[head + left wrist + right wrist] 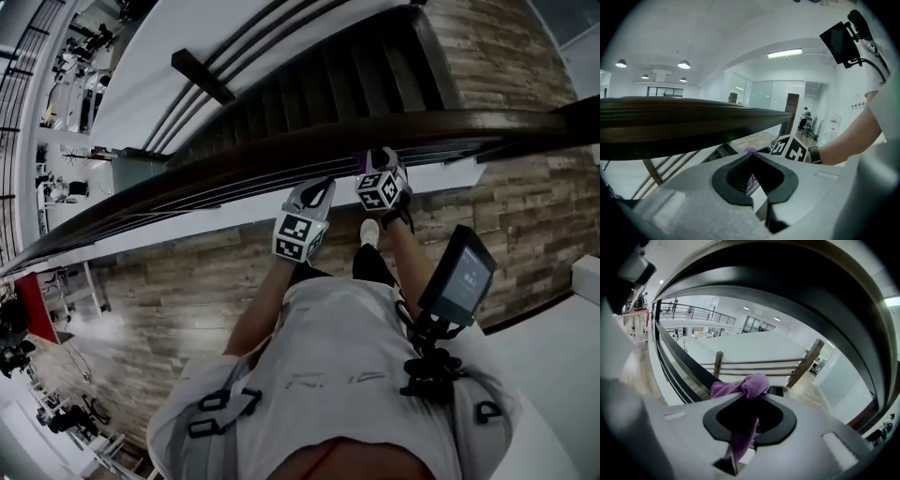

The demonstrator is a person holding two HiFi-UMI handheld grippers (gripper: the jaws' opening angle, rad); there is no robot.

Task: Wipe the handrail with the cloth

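The dark wooden handrail (pixel 281 155) runs across the head view from lower left to upper right. My right gripper (pixel 381 161) is up against its near side, shut on a purple cloth (pixel 364 161). In the right gripper view the cloth (pixel 746 384) bunches at the jaw tips of the right gripper (pixel 752 398) and hangs down between them, with the rail (pixel 787 282) arching close overhead. My left gripper (pixel 317 190) sits just left of the right one, below the rail. The left gripper (pixel 749 157) has its jaws closed together with nothing in them, under the handrail (pixel 670 124).
Thin dark lower rails (pixel 216 192) run under the handrail. A staircase (pixel 319 84) drops away beyond it, with a post (pixel 202 75) on its far side. A wood-plank floor (pixel 187 281) lies underfoot. A small screen (pixel 459 277) hangs at the person's chest.
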